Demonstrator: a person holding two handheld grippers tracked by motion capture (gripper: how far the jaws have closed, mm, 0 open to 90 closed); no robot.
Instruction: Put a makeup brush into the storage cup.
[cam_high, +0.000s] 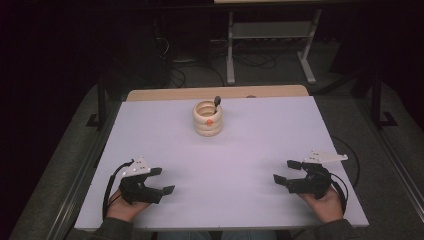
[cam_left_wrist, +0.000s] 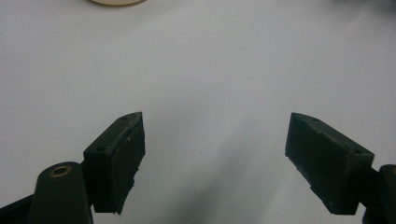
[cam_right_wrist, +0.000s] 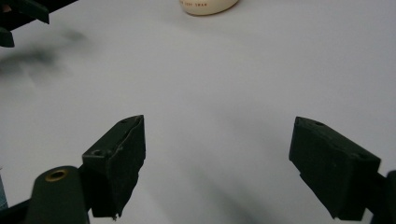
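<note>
Meanwhile, at the near edge of a pale desk (cam_high: 165, 145), a person rests both hands with a two-jaw tool in each, and neither holds anything. The left tool (cam_high: 161, 181) sits at the near left, its jaws spread wide apart and pointed inward and away; the right tool (cam_high: 286, 171) mirrors it at the near right, jaws equally parted. Both gripper views look out between open black jaws over bare desk, which suggests a ready stance, with hands parked symmetrically so either one can set off.

The cream ringed holder (cam_high: 208, 119) stands upright near the far edge, roughly on the centre line, well apart from both tools. A dark-handled utensil (cam_high: 217, 102) leans out of its mouth toward the right, and an orange mark shows on its front. In the left tool's view the holder's base (cam_left_wrist: 117, 2) peeks in at the top left; in the right tool's view it (cam_right_wrist: 208, 5) sits at the top centre. Placed midway, it appears equally reachable for either hand
</note>
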